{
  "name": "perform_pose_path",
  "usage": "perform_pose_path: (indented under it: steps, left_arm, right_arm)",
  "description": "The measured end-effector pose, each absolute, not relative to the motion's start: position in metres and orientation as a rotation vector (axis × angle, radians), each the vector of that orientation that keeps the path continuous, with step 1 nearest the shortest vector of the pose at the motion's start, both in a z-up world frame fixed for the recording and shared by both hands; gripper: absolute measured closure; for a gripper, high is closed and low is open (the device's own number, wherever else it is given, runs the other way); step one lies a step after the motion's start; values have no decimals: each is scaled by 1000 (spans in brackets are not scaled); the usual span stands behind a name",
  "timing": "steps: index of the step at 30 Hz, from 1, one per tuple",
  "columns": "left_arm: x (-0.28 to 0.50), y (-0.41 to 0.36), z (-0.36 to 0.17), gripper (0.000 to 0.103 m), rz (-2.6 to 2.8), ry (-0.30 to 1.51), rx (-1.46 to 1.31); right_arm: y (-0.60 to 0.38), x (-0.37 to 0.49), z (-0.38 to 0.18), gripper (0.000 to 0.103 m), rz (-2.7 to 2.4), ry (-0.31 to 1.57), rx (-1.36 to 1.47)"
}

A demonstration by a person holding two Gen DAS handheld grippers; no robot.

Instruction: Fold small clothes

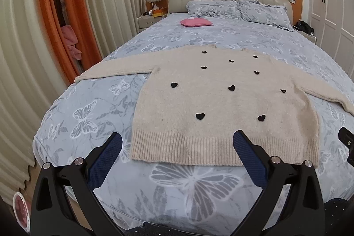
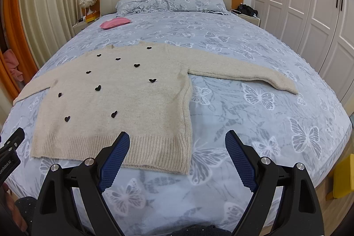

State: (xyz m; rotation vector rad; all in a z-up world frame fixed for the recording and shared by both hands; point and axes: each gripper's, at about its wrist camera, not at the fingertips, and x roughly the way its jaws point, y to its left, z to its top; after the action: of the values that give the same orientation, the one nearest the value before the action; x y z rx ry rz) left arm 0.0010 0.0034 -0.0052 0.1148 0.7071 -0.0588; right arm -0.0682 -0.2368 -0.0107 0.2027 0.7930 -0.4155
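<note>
A cream sweater (image 1: 221,98) with black hearts lies flat, front up, on the bed (image 1: 93,107), both sleeves stretched out sideways and the ribbed hem (image 1: 199,147) nearest the cameras. Nothing is folded yet, so the task looks to be at its start.

The left gripper (image 1: 177,145) hovers above the hem's left part with its fingers (image 1: 106,160) spread wide and holding nothing. The right gripper (image 2: 177,144) hangs over the hem's right corner, likewise spread and empty; one finger sits over the rib, the other over bare bedding.

The likely first step is to bring a sleeve across the body. To do it well, I would take the right sleeve (image 2: 243,72) near its cuff, pinching the whole thickness of the knit, lift only enough to clear the bed, and lay it straight across the chest so its fold runs along the side seam. The knit looks soft and stretchy, so a hard pull may drag the body askew; the other gripper could press the shoulder down meanwhile. The pink cushion (image 1: 195,22) further up the bed is well apart and no hindrance
</note>
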Motion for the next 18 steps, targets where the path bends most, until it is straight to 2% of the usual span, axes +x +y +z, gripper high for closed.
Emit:
perform_pose_path:
  steps: [18]
  left_arm:
    - [1,4,-6,5,-62,711,110]
  right_arm:
    - [-236,-68,-11,17,-416,794,202]
